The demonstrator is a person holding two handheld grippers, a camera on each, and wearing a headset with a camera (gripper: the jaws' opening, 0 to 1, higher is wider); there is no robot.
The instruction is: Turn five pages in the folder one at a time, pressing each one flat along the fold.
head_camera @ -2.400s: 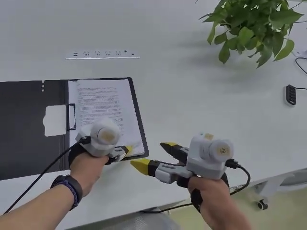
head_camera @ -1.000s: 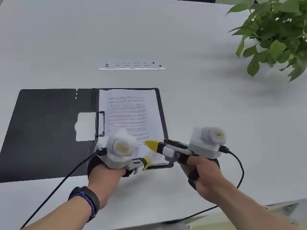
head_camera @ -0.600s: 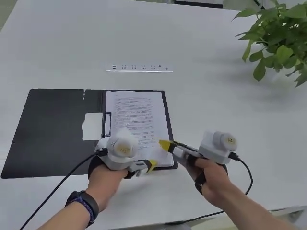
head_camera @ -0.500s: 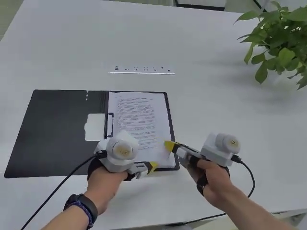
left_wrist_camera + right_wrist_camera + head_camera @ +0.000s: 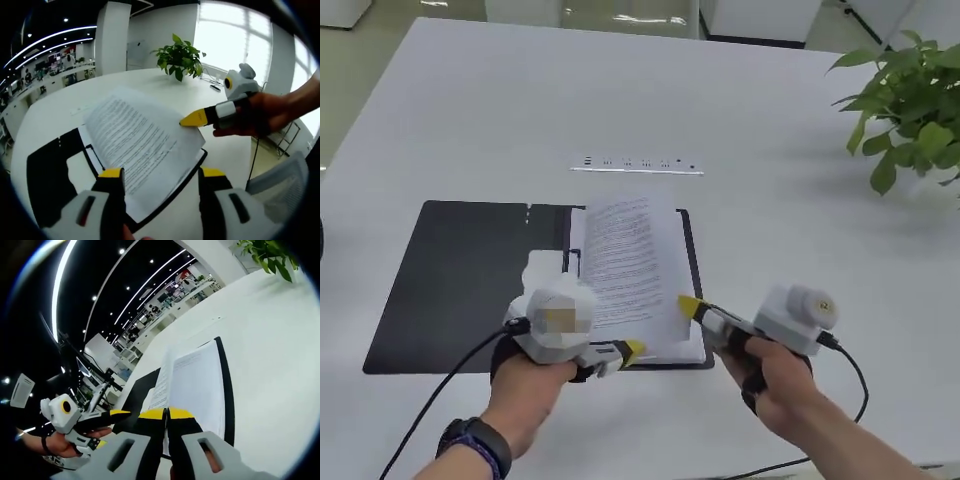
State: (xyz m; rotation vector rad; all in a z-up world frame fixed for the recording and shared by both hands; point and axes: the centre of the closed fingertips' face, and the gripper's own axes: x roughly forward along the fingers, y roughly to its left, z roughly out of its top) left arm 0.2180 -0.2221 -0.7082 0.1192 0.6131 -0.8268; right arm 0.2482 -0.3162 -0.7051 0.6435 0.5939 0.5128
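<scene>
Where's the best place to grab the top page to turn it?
Its free right edge near the lower corner, coming from the right: the page is bound at its left, and that edge curls up. The right gripper pinches there.

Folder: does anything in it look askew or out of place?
Only the top page: its right edge is raised off the folder, pinched in the right gripper's shut jaws. Nothing torn or spilled.

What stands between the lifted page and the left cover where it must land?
The left hand-held gripper, open at the folder's lower edge by the fold, likely blocks the page's lower part; the right hand-held gripper holds its edge.
</scene>
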